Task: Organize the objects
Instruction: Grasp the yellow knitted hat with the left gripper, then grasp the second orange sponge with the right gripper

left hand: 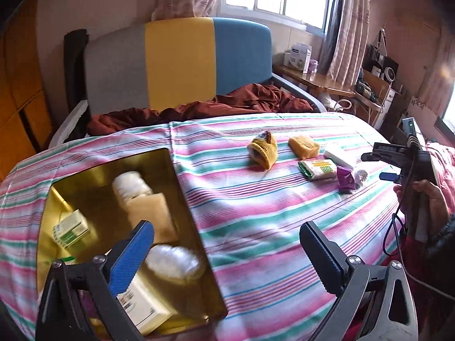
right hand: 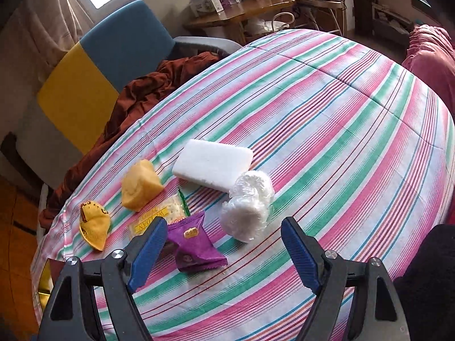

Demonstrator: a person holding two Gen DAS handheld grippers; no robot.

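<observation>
A gold tin box [left hand: 199, 258] sits on the striped bed cover and holds several packets, among them a white wrapped roll [left hand: 170, 261]. My left gripper [left hand: 227, 250] is open and empty over the box's right edge. My right gripper [right hand: 224, 244] is open and empty just above a purple snack packet [right hand: 196, 247] and a clear-wrapped white roll [right hand: 247, 207]. Beyond lie a white block [right hand: 213, 164], a cracker packet [right hand: 153, 221], a yellow sponge-like piece [right hand: 140, 189] and a yellow pouch [right hand: 95, 224]. The right gripper [left hand: 381, 167] also shows in the left wrist view.
The striped cover [right hand: 341, 113] spans the bed. A rust blanket [left hand: 199, 108] lies at its head against a grey, yellow and blue headboard [left hand: 176, 59]. A wooden desk [left hand: 315, 79] with boxes stands beyond. A pink cover [right hand: 432, 62] lies at right.
</observation>
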